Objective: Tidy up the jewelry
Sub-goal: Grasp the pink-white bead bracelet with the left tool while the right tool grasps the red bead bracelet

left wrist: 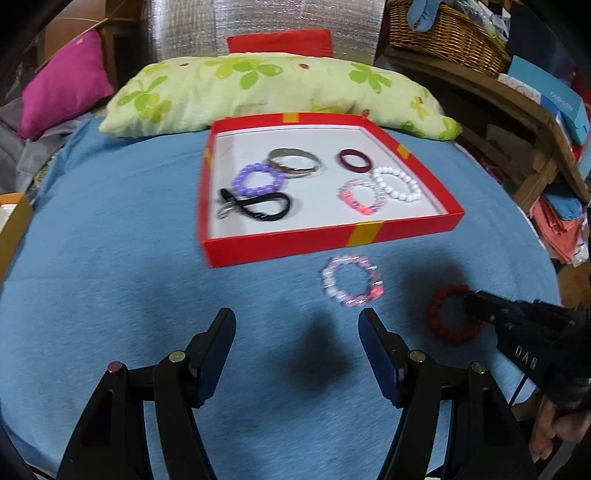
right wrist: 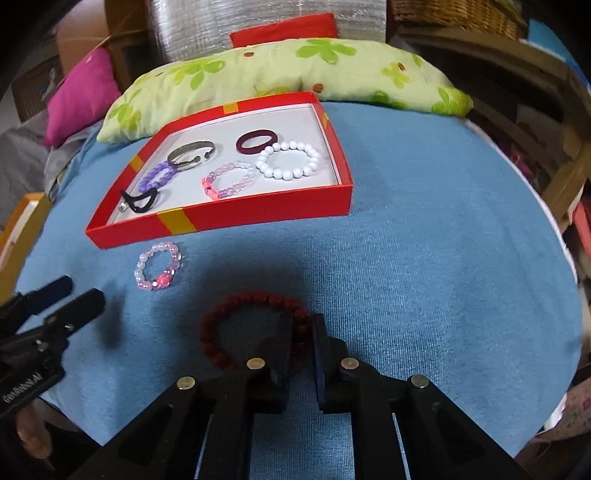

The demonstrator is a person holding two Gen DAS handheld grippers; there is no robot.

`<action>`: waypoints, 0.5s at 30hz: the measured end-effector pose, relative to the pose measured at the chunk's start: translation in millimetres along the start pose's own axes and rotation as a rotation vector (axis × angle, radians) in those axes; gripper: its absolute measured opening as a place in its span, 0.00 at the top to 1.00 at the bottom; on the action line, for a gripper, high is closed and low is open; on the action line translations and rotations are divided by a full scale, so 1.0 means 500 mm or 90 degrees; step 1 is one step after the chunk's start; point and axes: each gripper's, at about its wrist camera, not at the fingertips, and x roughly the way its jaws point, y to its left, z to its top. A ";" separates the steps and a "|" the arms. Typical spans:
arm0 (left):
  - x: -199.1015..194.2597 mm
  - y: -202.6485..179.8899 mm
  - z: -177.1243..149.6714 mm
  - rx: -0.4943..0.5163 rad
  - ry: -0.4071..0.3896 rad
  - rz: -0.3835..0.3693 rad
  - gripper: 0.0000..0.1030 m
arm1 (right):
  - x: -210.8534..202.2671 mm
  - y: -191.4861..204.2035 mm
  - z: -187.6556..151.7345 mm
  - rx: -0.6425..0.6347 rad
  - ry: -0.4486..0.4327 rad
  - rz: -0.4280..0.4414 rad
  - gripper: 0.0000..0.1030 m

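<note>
A dark red beaded bracelet (right wrist: 221, 314) lies on the blue cloth. My right gripper (right wrist: 303, 325) is shut on its right side, with beads pinched between the pads. In the left wrist view that gripper (left wrist: 472, 301) reaches in from the right onto the dark red bracelet (left wrist: 443, 328). My left gripper (left wrist: 297, 321) hangs open over bare cloth, holding nothing. Just beyond it lies a pink and clear bead bracelet (left wrist: 375, 291), close to the front wall of the red box (left wrist: 332, 240). The box holds several pieces, among them a white bead bracelet (right wrist: 288, 173) and a silver bangle (right wrist: 188, 149).
A green flowered pillow (left wrist: 258, 85) lies behind the box, with a magenta cushion (left wrist: 62, 88) at the far left. A wicker basket (left wrist: 450, 33) and a wooden shelf (left wrist: 517, 110) crowd the right side. An orange-edged box (right wrist: 18, 229) sits at the cloth's left edge.
</note>
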 end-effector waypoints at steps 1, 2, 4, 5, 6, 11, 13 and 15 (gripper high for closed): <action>0.006 -0.008 0.005 0.000 -0.002 -0.009 0.31 | -0.001 0.000 -0.001 0.000 0.000 0.002 0.90; 0.010 -0.014 0.009 0.001 -0.002 -0.014 0.29 | -0.001 0.000 -0.002 -0.001 0.001 0.003 0.90; 0.021 -0.024 0.018 -0.004 -0.003 -0.028 0.28 | -0.001 -0.002 -0.004 0.002 0.005 0.007 0.90; 0.028 -0.029 0.023 -0.009 -0.001 -0.037 0.28 | -0.001 -0.004 -0.005 0.005 0.008 0.011 0.90; 0.035 -0.033 0.028 -0.015 0.003 -0.049 0.28 | -0.001 -0.007 -0.006 0.011 0.011 0.016 0.90; 0.072 -0.047 0.036 -0.028 0.026 -0.047 0.28 | -0.001 -0.010 -0.009 0.023 0.015 0.027 0.90; 0.078 -0.047 0.034 -0.033 0.023 -0.043 0.28 | -0.001 -0.011 -0.010 0.026 0.016 0.033 0.90; 0.077 -0.045 0.032 -0.032 0.012 -0.041 0.33 | -0.002 -0.015 -0.009 0.033 0.018 0.041 0.90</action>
